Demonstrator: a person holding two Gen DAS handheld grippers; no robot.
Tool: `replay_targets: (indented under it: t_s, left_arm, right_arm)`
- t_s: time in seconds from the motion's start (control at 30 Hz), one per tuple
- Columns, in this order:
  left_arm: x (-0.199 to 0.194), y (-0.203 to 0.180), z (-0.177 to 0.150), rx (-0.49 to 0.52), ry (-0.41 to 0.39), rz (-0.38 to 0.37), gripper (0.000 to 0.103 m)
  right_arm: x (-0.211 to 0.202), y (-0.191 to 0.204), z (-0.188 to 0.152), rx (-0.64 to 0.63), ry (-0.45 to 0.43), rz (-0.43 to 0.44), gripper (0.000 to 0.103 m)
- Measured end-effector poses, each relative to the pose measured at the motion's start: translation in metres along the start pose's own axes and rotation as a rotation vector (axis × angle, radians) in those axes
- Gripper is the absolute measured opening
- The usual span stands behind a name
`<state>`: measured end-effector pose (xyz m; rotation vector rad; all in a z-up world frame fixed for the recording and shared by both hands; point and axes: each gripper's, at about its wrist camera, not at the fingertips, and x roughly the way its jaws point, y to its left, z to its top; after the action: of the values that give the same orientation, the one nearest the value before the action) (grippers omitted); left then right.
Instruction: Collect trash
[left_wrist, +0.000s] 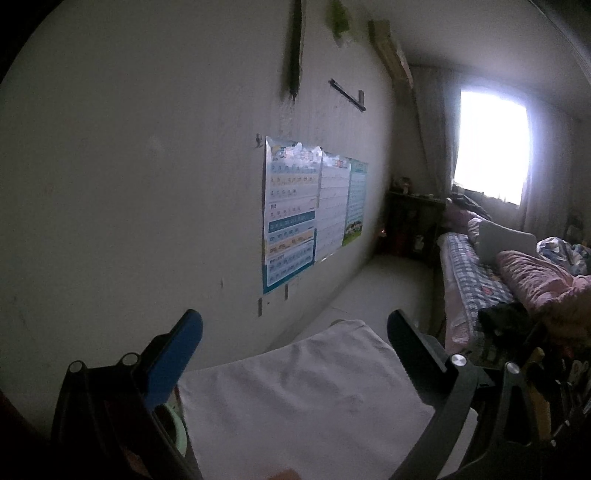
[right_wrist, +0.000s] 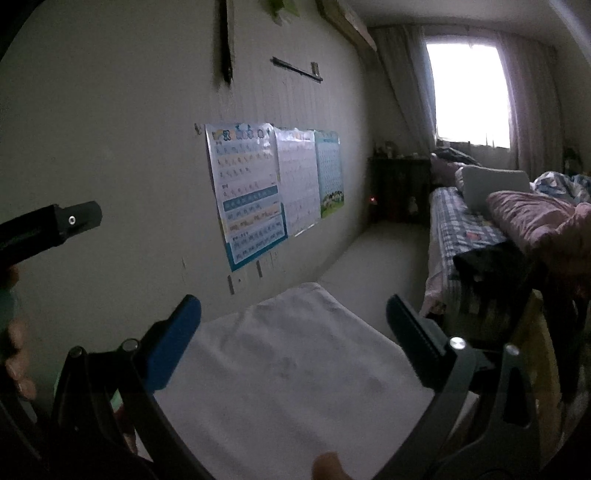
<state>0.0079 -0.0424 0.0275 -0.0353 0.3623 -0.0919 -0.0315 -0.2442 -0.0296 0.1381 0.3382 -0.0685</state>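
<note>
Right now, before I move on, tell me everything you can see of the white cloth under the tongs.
The white cloth looks like plain, soft fabric, dull white with a few faint grey smudges. It lies flat and smooth over a raised surface by the wall, its far edge rounded and draping slightly down. It sits beside the bed, with floor between. Both tongs hang open above it, apparently without touching. A fingertip shows at its near edge. What it covers stays hidden.

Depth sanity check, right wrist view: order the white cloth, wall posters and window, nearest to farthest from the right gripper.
1. White cloth: directly below the open right gripper, between its fingers.
2. Wall posters: on the left wall, midway down the room.
3. Window: far end, upper right, beyond the bed.
</note>
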Motion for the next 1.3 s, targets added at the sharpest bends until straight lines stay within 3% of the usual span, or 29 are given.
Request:
replay_targets:
  t_s: [0.73,1.3]
  left_arm:
    - [0.008,0.005,-0.003,-0.002,0.045,-0.005,0.095]
    - [0.017,0.009,-0.007,-0.004,0.079,0.012,0.095]
  right_arm:
    - [-0.010,-0.011,0.022,0.070,0.020,-0.055,0.099]
    - [-0.002,-0.013,0.016,0.077,0.060,-0.060,0.099]
